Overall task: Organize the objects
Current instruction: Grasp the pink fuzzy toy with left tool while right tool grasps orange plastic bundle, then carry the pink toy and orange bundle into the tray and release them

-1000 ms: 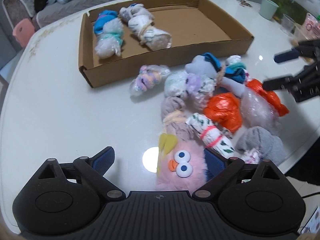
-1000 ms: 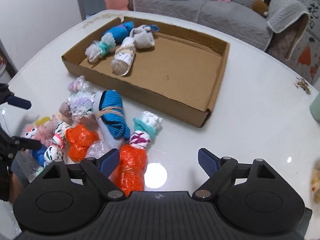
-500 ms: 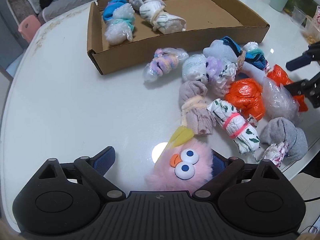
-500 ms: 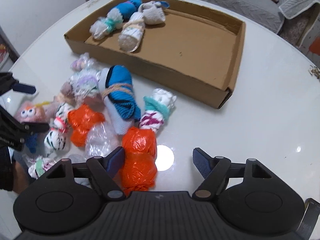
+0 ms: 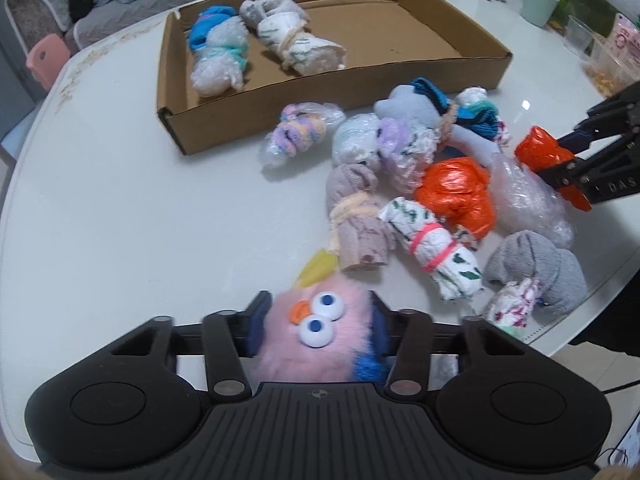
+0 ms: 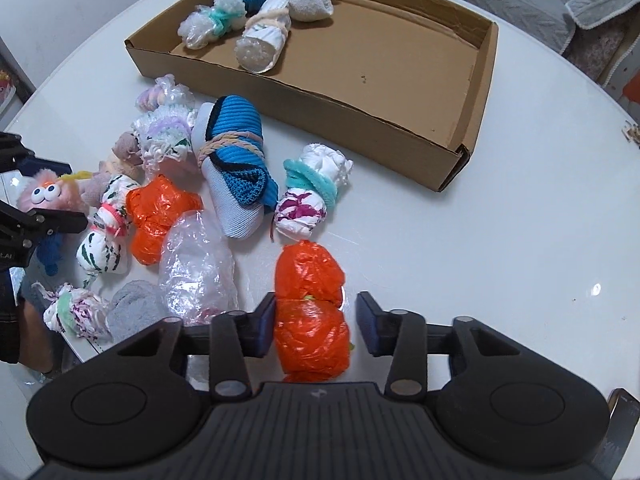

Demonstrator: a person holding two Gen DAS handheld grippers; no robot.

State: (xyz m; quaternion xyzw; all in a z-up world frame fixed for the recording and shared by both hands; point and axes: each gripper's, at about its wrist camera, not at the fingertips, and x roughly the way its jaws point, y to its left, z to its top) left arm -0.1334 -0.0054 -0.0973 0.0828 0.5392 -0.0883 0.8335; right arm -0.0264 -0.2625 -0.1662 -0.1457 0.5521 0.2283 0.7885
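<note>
The left hand-held gripper (image 5: pixel 318 326) is clamped on the pink plush toy (image 5: pixel 316 340). The right hand-held gripper (image 6: pixel 316 322) stands partly open around the orange bundle (image 6: pixel 310 320), its right pad clear.

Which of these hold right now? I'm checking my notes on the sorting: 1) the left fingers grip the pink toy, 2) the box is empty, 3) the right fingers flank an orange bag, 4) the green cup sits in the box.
1) True: the left gripper is closed on the pink toy.
2) False: the box holds some bundles.
3) True: the right gripper straddles the orange bag, not closed.
4) False: the cup stands on the table.
</note>
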